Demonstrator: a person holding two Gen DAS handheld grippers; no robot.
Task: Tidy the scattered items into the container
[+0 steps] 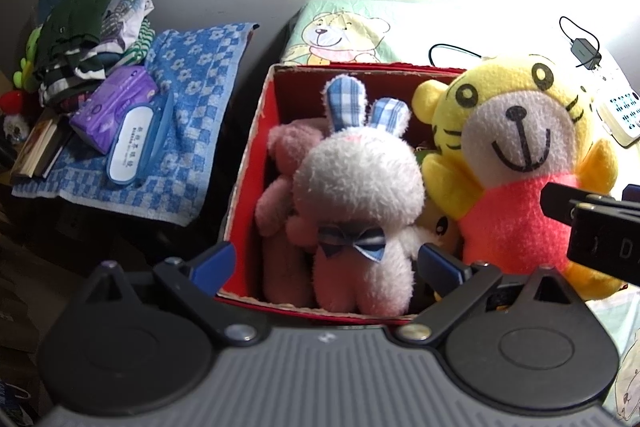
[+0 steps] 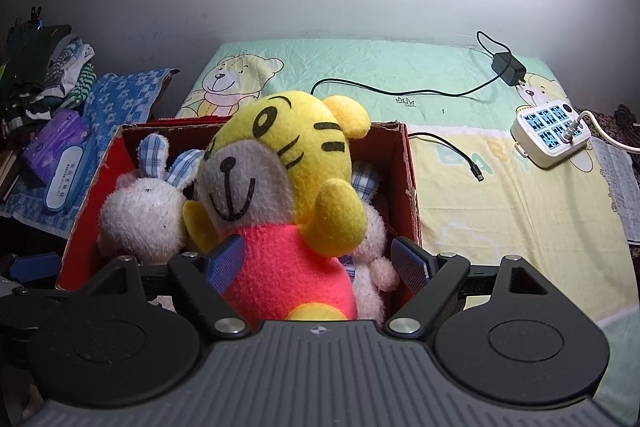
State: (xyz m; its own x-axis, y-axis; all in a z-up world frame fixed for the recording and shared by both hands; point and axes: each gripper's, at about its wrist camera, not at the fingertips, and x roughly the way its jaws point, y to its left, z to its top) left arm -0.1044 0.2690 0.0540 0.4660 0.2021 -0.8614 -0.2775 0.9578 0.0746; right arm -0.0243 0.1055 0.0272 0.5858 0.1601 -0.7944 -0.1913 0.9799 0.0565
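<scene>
A red cardboard box [image 1: 248,147] [image 2: 412,187] stands on the bed, full of plush toys. A white bunny [image 1: 360,179] [image 2: 140,215] with blue plaid ears sits in it beside a pink bear [image 1: 280,187]. My left gripper [image 1: 326,263] hovers at the box's near rim, open wide, with the bunny between its fingers but untouched. A yellow tiger [image 1: 516,131] [image 2: 280,155] in a pink shirt stands upright at the box's right side. My right gripper [image 2: 316,263] [image 1: 592,227] is open around the tiger's body; its left pad is against the pink shirt and its right pad is clear.
A white power strip [image 2: 552,131] and a black charger [image 2: 508,67] with its cable lie on the bear-print sheet [image 2: 480,195] right of the box. To the left, a blue towel [image 1: 192,107] holds a glasses case [image 1: 134,143], a purple pack [image 1: 116,103], books and piled clothes [image 1: 88,39].
</scene>
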